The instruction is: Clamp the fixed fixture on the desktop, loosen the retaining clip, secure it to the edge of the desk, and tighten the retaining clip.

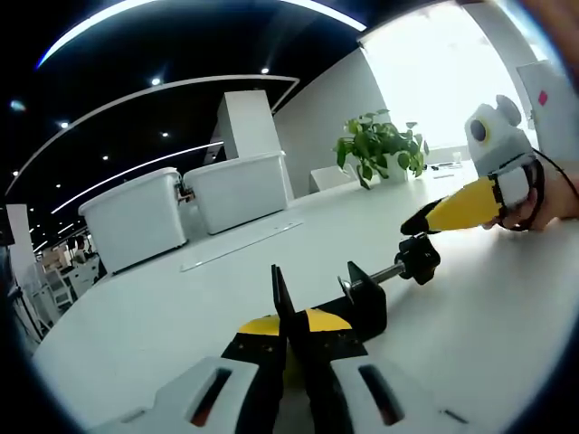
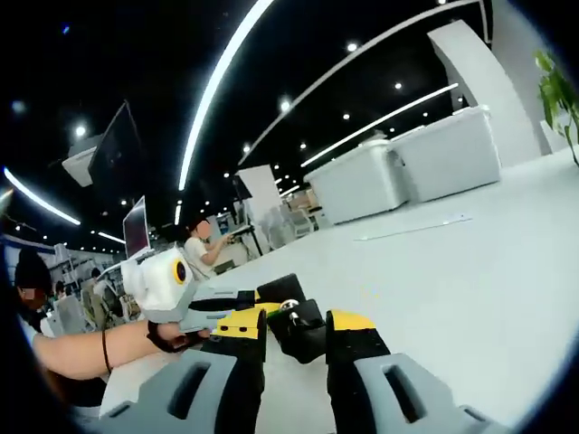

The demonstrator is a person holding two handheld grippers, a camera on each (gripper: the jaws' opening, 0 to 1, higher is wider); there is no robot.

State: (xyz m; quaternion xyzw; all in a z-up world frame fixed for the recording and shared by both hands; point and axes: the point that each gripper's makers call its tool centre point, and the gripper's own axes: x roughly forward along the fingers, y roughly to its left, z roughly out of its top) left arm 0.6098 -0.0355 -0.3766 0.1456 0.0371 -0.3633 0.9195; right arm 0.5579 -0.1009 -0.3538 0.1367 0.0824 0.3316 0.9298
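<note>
Left tongs (image 1: pixel 288 348) grip clamp (image 1: pixel 362 294); right tongs (image 2: pixel 295 336) straddle its knob (image 2: pixel 294 327).

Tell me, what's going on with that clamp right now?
Left gripper shut on clamp. Right gripper closing around its screw knob; grip unclear. White desk underneath.

Two white lidded storage bins (image 1: pixel 136 217) (image 1: pixel 237 188) stand side by side at the far side of the white tabletop, touching or nearly so. A leafy green potted plant (image 1: pixel 380 145) sits further along, near the bright window. A thin clear ruler-like strip (image 1: pixel 240 246) lies flat before the bins. Beyond the table, a seated person (image 2: pixel 194 249) faces a raised monitor (image 2: pixel 136 228) (details too small to tell). Long ceiling light strips (image 2: pixel 222 77) curve overhead.
</note>
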